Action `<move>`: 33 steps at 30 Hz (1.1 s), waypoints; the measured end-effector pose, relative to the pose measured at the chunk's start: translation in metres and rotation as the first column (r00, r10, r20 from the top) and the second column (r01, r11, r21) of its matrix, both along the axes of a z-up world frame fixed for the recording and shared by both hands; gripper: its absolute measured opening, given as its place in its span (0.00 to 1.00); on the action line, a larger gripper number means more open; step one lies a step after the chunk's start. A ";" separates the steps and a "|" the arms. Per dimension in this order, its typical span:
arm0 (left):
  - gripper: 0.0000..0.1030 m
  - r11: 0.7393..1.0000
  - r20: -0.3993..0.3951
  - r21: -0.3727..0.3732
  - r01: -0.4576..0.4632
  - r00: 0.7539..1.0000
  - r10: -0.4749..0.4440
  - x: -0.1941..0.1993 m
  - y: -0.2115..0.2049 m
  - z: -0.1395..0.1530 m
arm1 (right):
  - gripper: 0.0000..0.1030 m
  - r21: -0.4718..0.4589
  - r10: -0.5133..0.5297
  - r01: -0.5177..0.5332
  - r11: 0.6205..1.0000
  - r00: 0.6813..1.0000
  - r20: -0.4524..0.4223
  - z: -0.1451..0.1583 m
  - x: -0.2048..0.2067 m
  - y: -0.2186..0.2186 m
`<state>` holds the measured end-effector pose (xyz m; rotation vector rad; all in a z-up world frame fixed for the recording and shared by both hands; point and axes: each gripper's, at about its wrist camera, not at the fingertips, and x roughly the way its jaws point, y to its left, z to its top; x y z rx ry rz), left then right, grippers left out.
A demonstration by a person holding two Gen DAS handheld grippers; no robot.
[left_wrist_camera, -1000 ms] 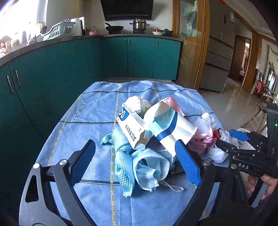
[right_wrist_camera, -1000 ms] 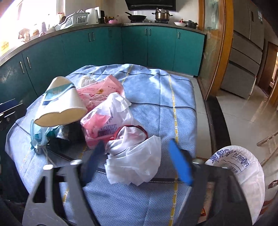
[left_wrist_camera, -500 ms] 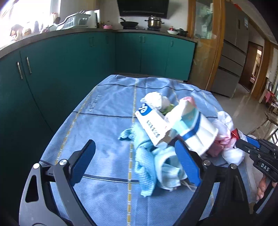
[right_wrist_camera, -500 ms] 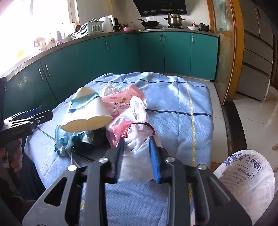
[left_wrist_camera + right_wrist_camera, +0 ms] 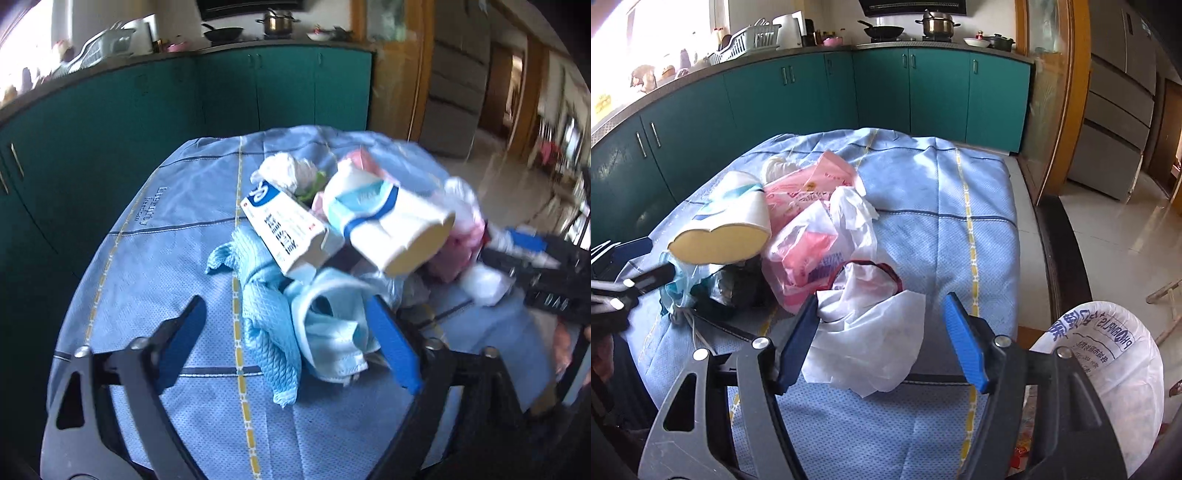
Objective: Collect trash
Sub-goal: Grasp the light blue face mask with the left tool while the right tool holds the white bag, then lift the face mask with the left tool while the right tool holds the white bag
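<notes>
- Since the earlier frames, my right gripper (image 5: 881,341) has been pinching in on the white plastic bag (image 5: 866,343) and is now opening again; its jaws are standing fairly wide, the bag is lying between them, its crumpled edge touching the left pad, and nothing is being lifted.
- My left gripper (image 5: 291,341) is sinking toward the pile and its jaws have just been closing a little, though they are still standing wide apart; the light blue face mask (image 5: 332,332) and the blue textured cloth (image 5: 266,317) are sitting between the pads, and I am gripping neither.
- All the trash is still lying heaped in the middle of the blue tablecloth (image 5: 960,192): a dented paper cup (image 5: 391,225) is resting on its side on top, a white carton with blue print (image 5: 286,230) is leaning beside it, a wad of white tissue (image 5: 286,171) is sitting behind, and pink-and-white plastic bags (image 5: 812,236) are bunching toward my right side.
- A white sack with blue printing (image 5: 1108,362) is standing open just off the table's near right corner; I am judging it to be the collecting bag, and I cannot tell what is inside.
- As I am reading it, the collecting is barely starting: no piece is in either grip, and the whole pile is still waiting to be carried over.
</notes>
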<state>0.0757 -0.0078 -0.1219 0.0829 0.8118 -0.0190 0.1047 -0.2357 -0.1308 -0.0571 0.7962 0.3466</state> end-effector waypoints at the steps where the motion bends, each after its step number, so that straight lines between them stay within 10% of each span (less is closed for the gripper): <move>1: 0.68 1.000 -0.016 0.003 0.014 1.000 -0.014 0.001 -0.002 -0.003 | 0.66 -0.001 0.004 -0.004 1.000 1.000 -0.002 -0.001 0.000 0.001; 6: 0.34 0.996 -0.068 -0.085 0.019 0.997 -0.025 0.003 0.007 -0.013 | 0.65 0.005 0.027 -0.027 1.000 1.000 -0.004 -0.002 -0.002 0.003; 11: 0.14 0.998 -0.001 -0.058 0.020 1.000 -0.020 -0.004 0.011 0.005 | 0.32 0.043 0.066 -0.066 0.997 0.998 0.008 0.003 -0.007 0.004; 33: 0.05 0.997 0.173 -0.078 -0.021 0.984 0.035 -0.027 0.032 0.063 | 0.28 0.163 0.114 -0.140 0.977 0.980 0.161 0.033 -0.032 0.002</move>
